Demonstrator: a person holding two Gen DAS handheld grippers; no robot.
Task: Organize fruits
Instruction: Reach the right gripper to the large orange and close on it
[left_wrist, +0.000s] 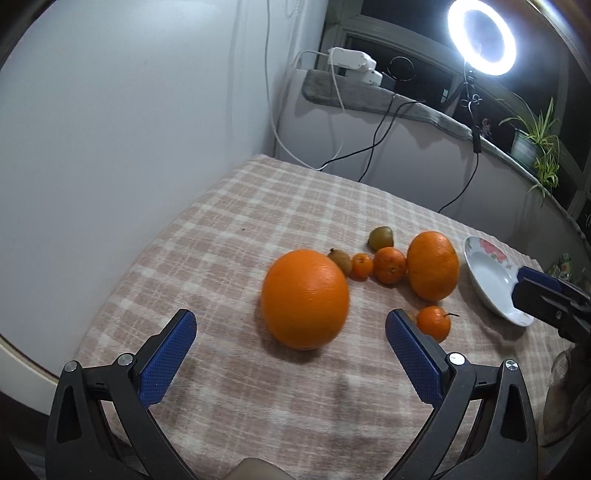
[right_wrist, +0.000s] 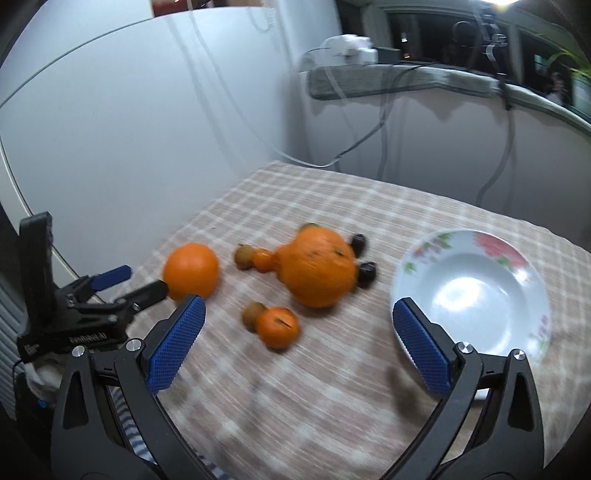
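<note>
Fruits: 2 large oranges (left_wrist: 305, 299), small citrus and kiwis all lie on checked cloth (left_wrist: 229, 229); plate (right_wrist: 469, 291) bare, sorting judged unstarted; left gripper (left_wrist: 291, 345) and right gripper (right_wrist: 297, 328) spread, holding nothing.

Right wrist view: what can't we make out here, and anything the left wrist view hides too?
- Right wrist view: motion blur; two dark fruits behind the bumpy large orange cannot be identified.
- Right wrist view: white floral plate, near rim hidden by the right gripper finger.
- Left wrist view: same plate partly covered by the right gripper; dark fruits not visible.
- Left wrist view: small stemmed tangerine partly behind the left gripper finger.
</note>
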